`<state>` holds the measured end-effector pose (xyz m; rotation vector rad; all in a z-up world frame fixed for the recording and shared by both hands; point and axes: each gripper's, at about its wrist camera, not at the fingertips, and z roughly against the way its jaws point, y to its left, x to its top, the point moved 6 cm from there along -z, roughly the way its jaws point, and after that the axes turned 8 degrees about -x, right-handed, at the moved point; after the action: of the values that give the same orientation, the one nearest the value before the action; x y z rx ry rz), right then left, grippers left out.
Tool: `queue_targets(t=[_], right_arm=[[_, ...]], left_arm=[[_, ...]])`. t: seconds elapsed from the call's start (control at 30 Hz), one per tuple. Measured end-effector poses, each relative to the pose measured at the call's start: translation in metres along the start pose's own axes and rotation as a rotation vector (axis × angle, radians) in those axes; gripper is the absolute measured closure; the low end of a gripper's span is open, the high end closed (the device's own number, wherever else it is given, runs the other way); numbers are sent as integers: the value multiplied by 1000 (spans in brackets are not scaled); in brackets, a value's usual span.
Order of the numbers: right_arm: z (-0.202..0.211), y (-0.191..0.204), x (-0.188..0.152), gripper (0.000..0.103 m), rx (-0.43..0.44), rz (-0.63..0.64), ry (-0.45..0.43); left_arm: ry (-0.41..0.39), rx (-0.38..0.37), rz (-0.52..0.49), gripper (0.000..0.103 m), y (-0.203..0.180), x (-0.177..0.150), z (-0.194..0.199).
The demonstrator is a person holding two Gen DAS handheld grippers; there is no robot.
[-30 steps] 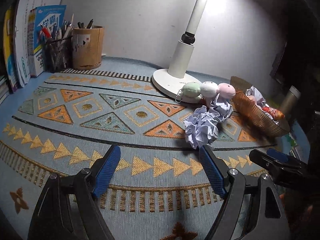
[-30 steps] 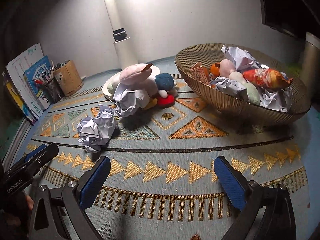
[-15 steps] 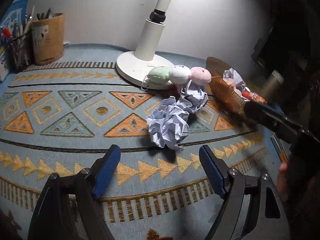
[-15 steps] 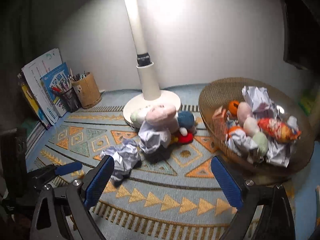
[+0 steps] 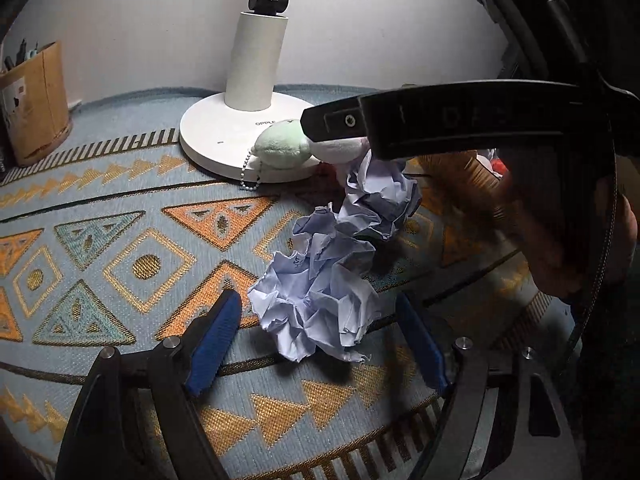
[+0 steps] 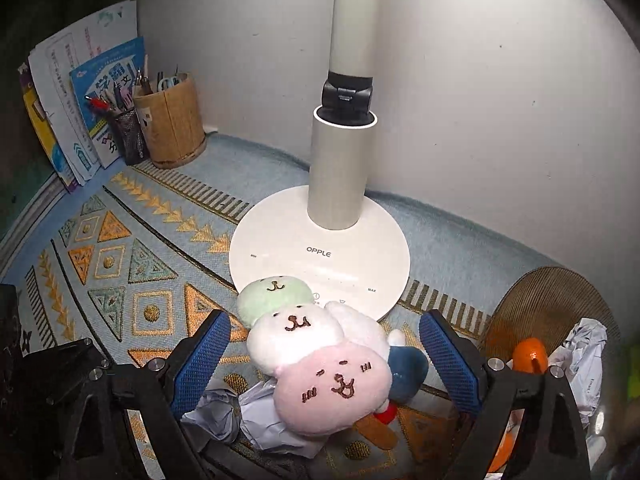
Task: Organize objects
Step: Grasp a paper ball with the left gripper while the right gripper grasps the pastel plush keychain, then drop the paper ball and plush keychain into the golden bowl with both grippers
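Observation:
A crumpled pale-blue paper ball (image 5: 316, 304) lies on the patterned mat. My left gripper (image 5: 318, 301) straddles it, jaws closing, and the blue pads (image 5: 216, 344) stand just clear of the paper. A second paper ball (image 5: 380, 196) sits behind it. A plush toy (image 6: 316, 360) of green, white and pink heads leans on the lamp base (image 6: 320, 248). My right gripper (image 6: 325, 320) is around it, jaws closing, with gaps on both sides. In the left wrist view one right finger (image 5: 440, 120) crosses over the plush.
The lamp column (image 6: 340, 168) rises right behind the plush. A woven basket (image 6: 548, 300) with paper and toys stands at the right. Pen holders (image 6: 172, 124) and books (image 6: 80, 100) fill the back left corner. More crumpled paper (image 6: 272, 424) lies under the plush.
My left gripper came forward until the paper ball lay between its fingers. My right gripper swung left from the basket side to the plush by the lamp, and its jaws narrowed.

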<state>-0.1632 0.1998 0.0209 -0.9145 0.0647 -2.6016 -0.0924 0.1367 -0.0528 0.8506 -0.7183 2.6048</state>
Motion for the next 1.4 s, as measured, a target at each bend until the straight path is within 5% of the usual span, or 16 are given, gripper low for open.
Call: queue_targets(t=[0.07,0.2,0.3,0.5,0.63,0.77,0.93,1.1,1.27,1.4], right_arm=[[-4,7,-7,38,28,15,26],[0,13,-16,44,-19,28,8],[16,3,-14,46,-36,-49,-39],[110,-15,-22,46,34,-213,-203],[142,-17,-83,45,55,-338,-161],[132,-13,-154,45,18,-461,-98],[110,1,-198,38,-56,-417,7],[111,10,-221,16,-42,-389,20],[104,9,-223,15,-44,-420,41],[99,25,-217,15,-94,-327,58]], left_arm=[[5,0,9,36,2,-1,-1],[-6,7,3,63,1,0,0],[-43,16,-4,71,1,1,8],[-136,10,37,72,1,-2,60],[-160,16,87,72,7,-21,85],[-186,72,133,72,16,-49,90],[-226,94,81,71,10,-57,91],[-174,81,54,69,7,-58,79],[-147,92,25,68,1,-60,74],[-147,86,31,68,3,-60,75]])
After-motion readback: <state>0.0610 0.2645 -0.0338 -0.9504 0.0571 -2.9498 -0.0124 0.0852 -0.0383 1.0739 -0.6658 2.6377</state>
